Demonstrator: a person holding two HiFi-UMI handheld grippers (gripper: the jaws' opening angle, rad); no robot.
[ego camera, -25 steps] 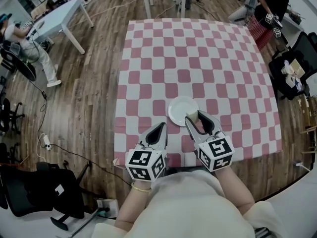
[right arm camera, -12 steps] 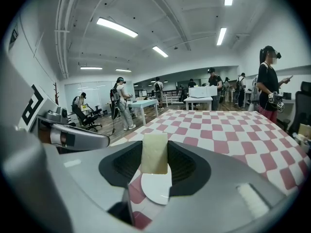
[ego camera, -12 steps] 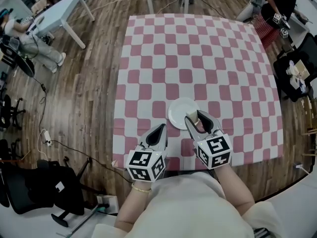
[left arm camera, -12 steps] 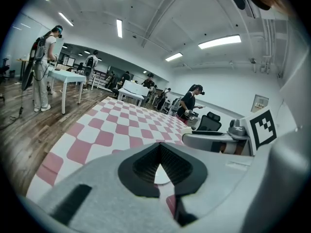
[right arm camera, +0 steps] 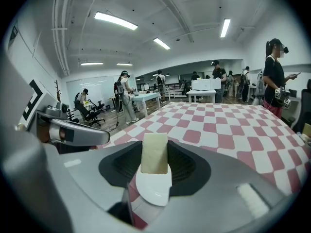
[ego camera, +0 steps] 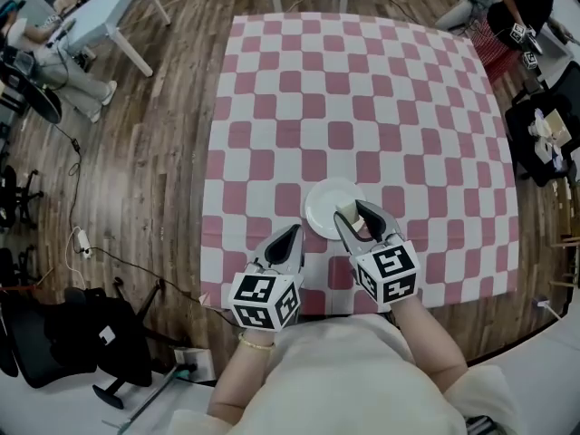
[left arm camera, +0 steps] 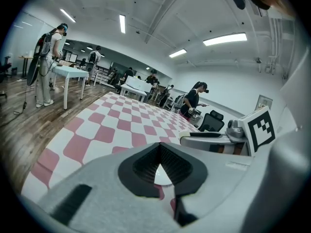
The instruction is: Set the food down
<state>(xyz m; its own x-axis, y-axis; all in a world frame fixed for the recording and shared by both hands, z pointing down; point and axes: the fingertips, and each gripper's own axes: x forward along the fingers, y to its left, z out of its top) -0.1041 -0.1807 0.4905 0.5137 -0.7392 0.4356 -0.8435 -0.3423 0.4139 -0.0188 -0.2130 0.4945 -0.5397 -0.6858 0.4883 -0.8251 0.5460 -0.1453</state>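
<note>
Bench: flat, pink-and-white checked cloth. Round glossy white plate near its front edge. No real shift over the last second: my right gripper is still pinching the pale, matte, slab-shaped food over the plate's near rim, so it's not set down yet. Left gripper is pressed together, empty.

No word, number or brand can be read anywhere. The only printed signs are black-and-white square markers, coded patterns without letters or digits. In the head view they stand on the faces of the left cube on the left gripper and the right cube on the right gripper. One such marker also shows in each gripper view, on the other gripper's cube. Tiny ones show on a device that a person holds at far right.
</note>
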